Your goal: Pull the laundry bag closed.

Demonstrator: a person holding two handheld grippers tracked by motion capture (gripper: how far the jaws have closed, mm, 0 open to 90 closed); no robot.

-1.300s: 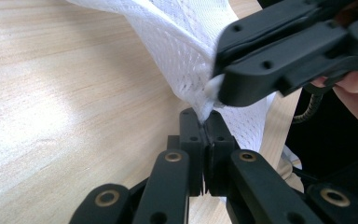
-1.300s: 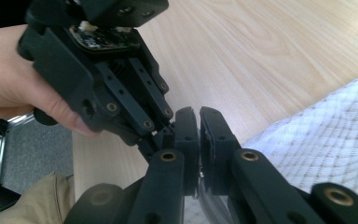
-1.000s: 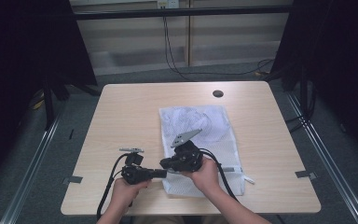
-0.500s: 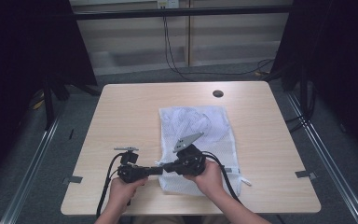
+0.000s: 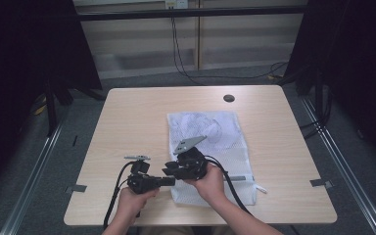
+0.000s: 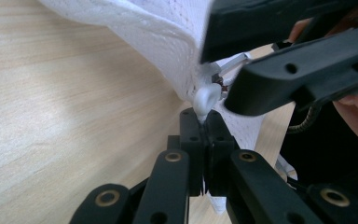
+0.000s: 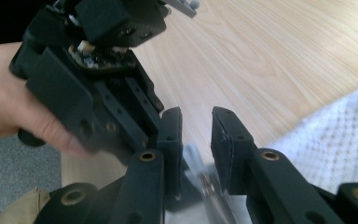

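A white mesh bag (image 5: 210, 132) lies flat on the wooden table (image 5: 127, 122), its near corner lifted. My left gripper (image 6: 205, 123) is shut on the bag's white zipper pull (image 6: 206, 98) at that corner; the high view shows this gripper (image 5: 169, 181) at the bag's near left edge. My right gripper (image 7: 196, 119) is open, its jaws set a small gap apart, with a blurred bit of zipper and mesh low between them. Seen from above, the right gripper (image 5: 169, 171) points left, tip to tip with the left one. Its black fingers (image 6: 298, 70) hang just over the pull.
A dark round hole (image 5: 229, 98) sits near the table's far edge. Cables trail from both grippers toward the near edge (image 5: 235, 188). A hand (image 7: 9, 107) grips the left gripper. Dark curtains and floor rails flank the table.
The right gripper has tipped and edged slightly closer to the left gripper's tip at the bag's corner. The left gripper has barely moved.
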